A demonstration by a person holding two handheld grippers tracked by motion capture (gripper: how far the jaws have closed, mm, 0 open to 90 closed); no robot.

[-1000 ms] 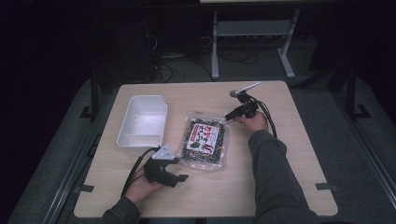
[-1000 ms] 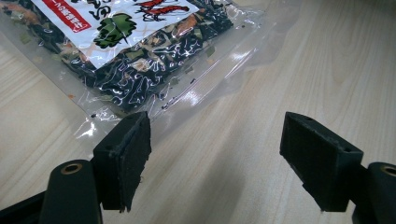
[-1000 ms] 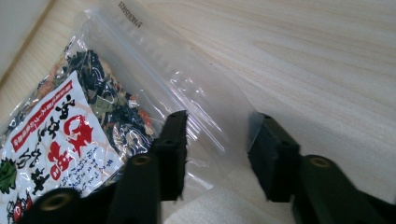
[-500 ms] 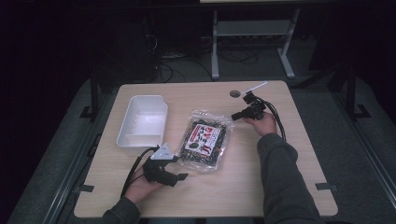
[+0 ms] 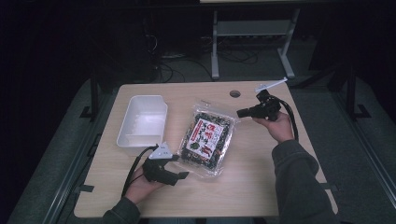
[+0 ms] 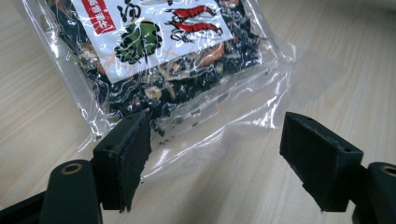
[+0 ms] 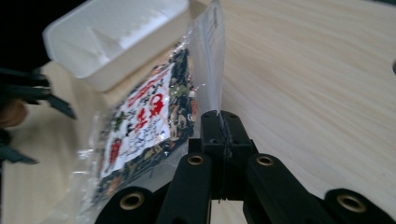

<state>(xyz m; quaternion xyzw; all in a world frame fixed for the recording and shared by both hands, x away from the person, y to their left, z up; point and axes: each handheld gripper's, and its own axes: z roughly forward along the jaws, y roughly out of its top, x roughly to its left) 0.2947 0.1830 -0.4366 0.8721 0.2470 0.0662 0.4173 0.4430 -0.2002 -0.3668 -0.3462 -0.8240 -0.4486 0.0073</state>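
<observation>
A clear plastic bag of dark dried food with a red and white label (image 5: 208, 137) lies in the middle of the wooden table (image 5: 261, 177). My right gripper (image 5: 243, 112) is shut on the bag's thin top edge (image 7: 215, 60) at its far right corner, and that edge stands lifted. My left gripper (image 5: 180, 167) is held open at the bag's near left corner. In the left gripper view the bag's sealed bottom edge (image 6: 219, 126) runs between the two spread jaws of my left gripper (image 6: 217, 135), just above the tabletop.
An empty white rectangular tub (image 5: 142, 119) stands left of the bag, close to its edge (image 7: 116, 42). A round cable hole (image 5: 235, 93) sits near the table's far edge. Beyond the table are a dark floor, cables and a metal stand.
My right hand and gripper have shifted slightly right and away, drawing the bag's top corner along. The left gripper has stayed at the bag's near corner.
</observation>
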